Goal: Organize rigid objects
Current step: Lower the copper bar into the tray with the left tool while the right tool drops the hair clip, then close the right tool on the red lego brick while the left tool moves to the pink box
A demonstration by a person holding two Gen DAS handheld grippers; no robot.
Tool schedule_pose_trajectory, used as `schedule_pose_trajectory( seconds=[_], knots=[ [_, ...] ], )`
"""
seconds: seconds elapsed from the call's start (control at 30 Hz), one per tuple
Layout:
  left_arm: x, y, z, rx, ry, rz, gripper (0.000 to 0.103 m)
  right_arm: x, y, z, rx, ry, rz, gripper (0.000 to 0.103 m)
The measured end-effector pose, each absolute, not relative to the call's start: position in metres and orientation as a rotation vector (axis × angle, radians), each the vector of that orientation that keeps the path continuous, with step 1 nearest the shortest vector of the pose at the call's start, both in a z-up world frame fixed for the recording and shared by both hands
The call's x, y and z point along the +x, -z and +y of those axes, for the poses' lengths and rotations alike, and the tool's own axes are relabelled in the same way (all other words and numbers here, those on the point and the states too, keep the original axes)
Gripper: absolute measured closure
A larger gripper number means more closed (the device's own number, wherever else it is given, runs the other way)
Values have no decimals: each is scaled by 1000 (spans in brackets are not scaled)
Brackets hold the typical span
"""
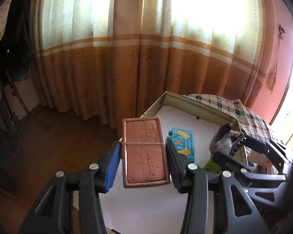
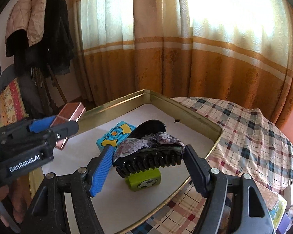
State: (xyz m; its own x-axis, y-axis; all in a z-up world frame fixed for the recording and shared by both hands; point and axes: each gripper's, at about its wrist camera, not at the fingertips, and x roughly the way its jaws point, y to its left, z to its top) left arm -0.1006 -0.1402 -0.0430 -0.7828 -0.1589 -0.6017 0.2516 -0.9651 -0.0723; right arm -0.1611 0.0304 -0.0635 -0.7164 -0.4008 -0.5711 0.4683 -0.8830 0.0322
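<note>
Left gripper point(image 1: 144, 154) is clamped on the copper-coloured box point(image 1: 145, 152), carried above the near-left side of the gold tin tray point(image 2: 115, 103). Looks like the placing step: next it needs lowering onto bare white liner, clear of the blue block point(image 2: 117, 134). Over to the right gripper point(image 2: 148, 160), pinching the black hair claw point(image 2: 148, 156) end to end, low over the green block point(image 2: 144, 181) near the tray's front. Count: one box, one blue block, one claw, one green block, one tray, resting on the plaid cloth point(image 2: 244, 132).

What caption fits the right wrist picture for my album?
Right tool holds a sequined black hair clip over a tin tray; left tool holds a copper box.
</note>
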Motion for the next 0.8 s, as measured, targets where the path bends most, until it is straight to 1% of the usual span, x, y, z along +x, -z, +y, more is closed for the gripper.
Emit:
schedule_pose_trajectory(
  seconds=[0.07, 0.1, 0.17, 0.23, 0.27, 0.33, 0.4, 0.5, 0.53, 0.63, 0.8],
  knots=[
    [-101, 43, -143, 903, 2754, 223, 56, -160, 63, 31, 794, 2548, 150, 28],
    [-101, 42, -144, 902, 2754, 227, 53, -159, 62, 31, 786, 2545, 142, 27],
    [-99, 41, -144, 884, 2749, 230, 47, -156, 60, 32, 772, 2550, 138, 26],
    [-95, 39, -144, 862, 2748, 234, 35, -152, 57, 36, 758, 2562, 129, 25],
    [-94, 38, -144, 855, 2747, 240, 32, -148, 55, 40, 753, 2563, 113, 24],
    [-90, 36, -143, 838, 2753, 262, 24, -140, 52, 49, 744, 2567, 83, 24],
    [-86, 34, -140, 832, 2762, 276, 21, -132, 50, 58, 741, 2573, 70, 23],
    [-79, 31, -130, 815, 2781, 298, 12, -117, 48, 76, 739, 2588, 38, 23],
    [-76, 30, -123, 811, 2794, 297, 11, -111, 48, 84, 736, 2592, 23, 23],
    [-70, 30, -97, 821, 2846, 257, 10, -94, 46, 114, 730, 2630, -15, 23],
    [-64, 33, -57, 871, 2921, 178, 6, -77, 46, 162, 751, 2722, -7, 22]
  ],
)
